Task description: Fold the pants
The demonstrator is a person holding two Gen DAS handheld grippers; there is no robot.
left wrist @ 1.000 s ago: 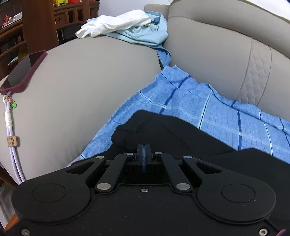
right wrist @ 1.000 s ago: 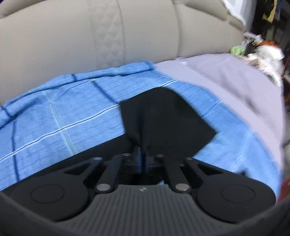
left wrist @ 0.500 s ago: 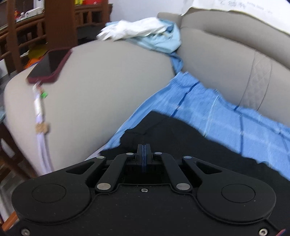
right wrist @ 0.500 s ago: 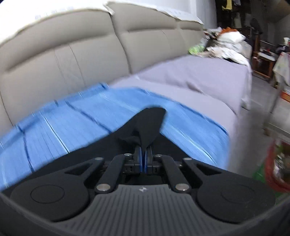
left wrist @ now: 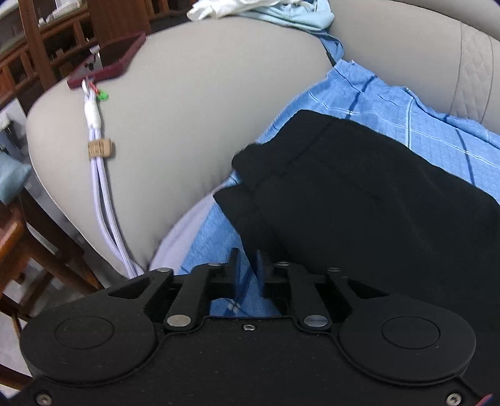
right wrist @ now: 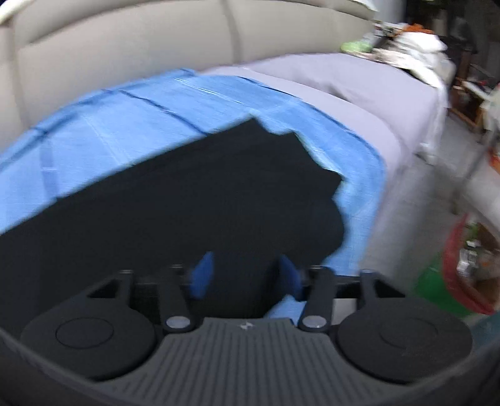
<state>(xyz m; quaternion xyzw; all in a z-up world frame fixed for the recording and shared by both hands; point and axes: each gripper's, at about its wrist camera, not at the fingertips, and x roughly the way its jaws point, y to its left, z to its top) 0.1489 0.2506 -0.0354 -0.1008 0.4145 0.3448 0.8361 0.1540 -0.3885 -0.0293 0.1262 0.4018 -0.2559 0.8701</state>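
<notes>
The black pants lie flat on a blue checked cloth spread over the sofa seat. The waistband end shows in the left wrist view, near the sofa arm. My left gripper is open and empty, just off the near left edge of the pants. In the right wrist view the other end of the pants lies on the blue cloth. My right gripper is open and empty, at the near edge of the pants.
A beige sofa arm stands at left with a phone in a maroon case and its lilac strap hanging down. White and light-blue clothes lie on the arm's far end. A grey sheet covers the seat at right.
Both grippers were shut on the black pants and holding them up. Now both have opened and drawn back, and the pants lie flat on the blue cloth.
</notes>
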